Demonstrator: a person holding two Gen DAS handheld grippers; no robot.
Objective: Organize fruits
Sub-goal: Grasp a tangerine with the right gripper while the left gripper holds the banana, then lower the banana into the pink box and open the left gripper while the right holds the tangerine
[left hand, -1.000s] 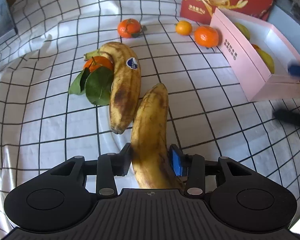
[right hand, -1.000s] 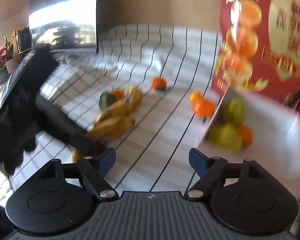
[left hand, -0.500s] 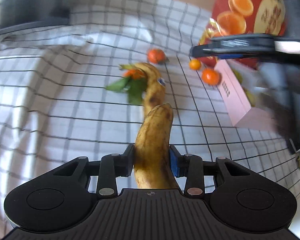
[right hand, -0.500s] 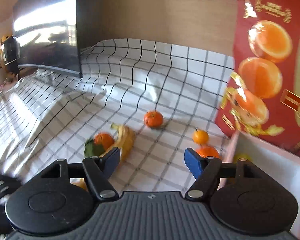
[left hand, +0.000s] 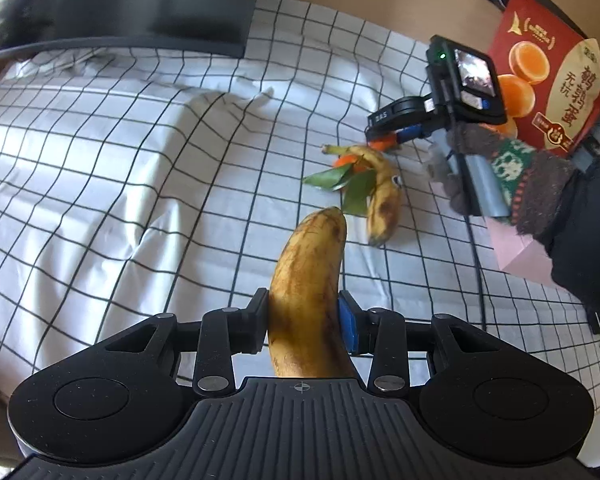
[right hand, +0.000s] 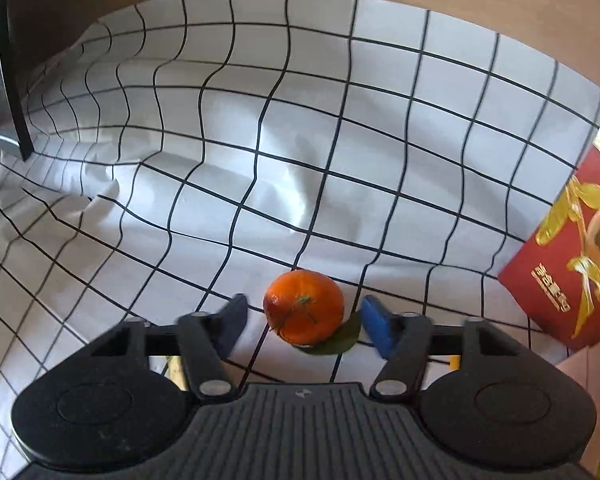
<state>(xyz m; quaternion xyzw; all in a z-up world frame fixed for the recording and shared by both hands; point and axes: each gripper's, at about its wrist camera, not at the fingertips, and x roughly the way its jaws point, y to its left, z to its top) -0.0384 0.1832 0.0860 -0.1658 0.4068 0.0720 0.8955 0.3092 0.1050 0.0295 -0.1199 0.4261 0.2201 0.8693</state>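
My left gripper [left hand: 304, 320] is shut on a spotted yellow banana [left hand: 312, 256], held above the checked cloth with its tip pointing away. A second banana [left hand: 382, 188] lies on the cloth beside a leafy tangerine [left hand: 346, 162]. In the right wrist view a lone tangerine [right hand: 304, 304] rests on a green leaf between the fingers of my right gripper [right hand: 305, 322]. Its jaws are closing, and a narrow gap shows on each side of the fruit. In the left wrist view the right gripper [left hand: 384, 132] reaches down behind the banana, held by a gloved hand [left hand: 500, 168].
A red carton printed with oranges [left hand: 552, 80] stands at the back right, and appears again [right hand: 572, 264] close to the right gripper. A pink box [left hand: 516, 252] sits under the person's sleeve. A dark monitor [left hand: 140, 0] stands along the far left edge of the wrinkled cloth [right hand: 260, 140].
The left gripper pinched the banana, raised it off the cloth and drew back from the fruit pile. The right gripper swung over from the pink box to the lone tangerine and narrowed its jaws.
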